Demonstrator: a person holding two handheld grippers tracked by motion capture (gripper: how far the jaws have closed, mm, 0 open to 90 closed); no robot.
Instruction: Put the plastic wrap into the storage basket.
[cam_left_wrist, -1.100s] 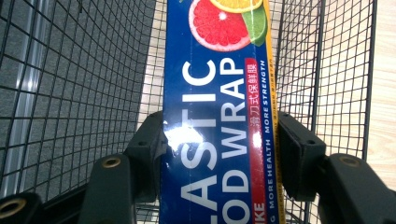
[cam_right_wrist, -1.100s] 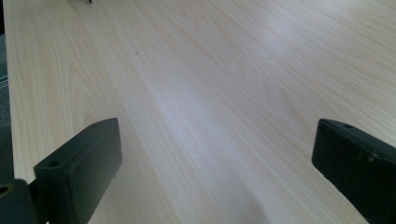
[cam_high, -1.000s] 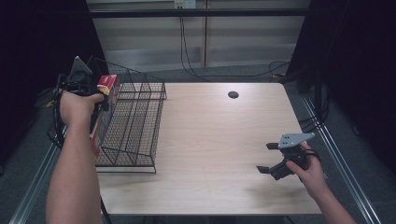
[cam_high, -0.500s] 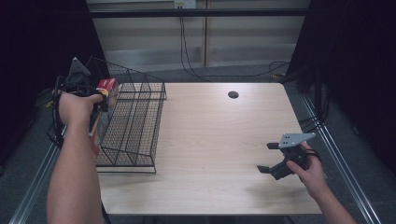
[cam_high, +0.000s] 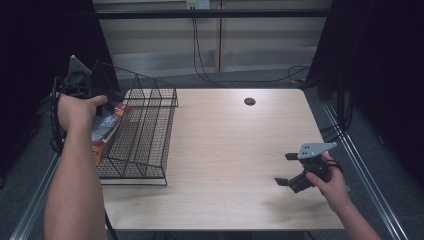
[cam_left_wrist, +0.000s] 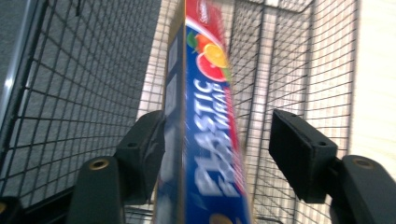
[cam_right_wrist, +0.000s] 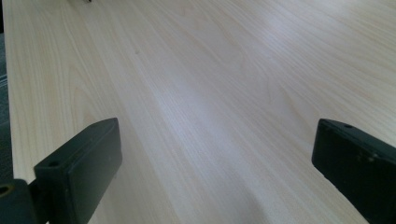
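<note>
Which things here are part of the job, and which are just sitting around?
Part of the job:
- plastic wrap box, now in the basket, between the opening jaws
- wire basket
- left claw, jaws just opening, one pad off the box

Just about:
- right claw, open over bare table
- round hole in the table

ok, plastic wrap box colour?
Plastic wrap box: blue with red edge and white lettering; clearest in the left gripper view.
</note>
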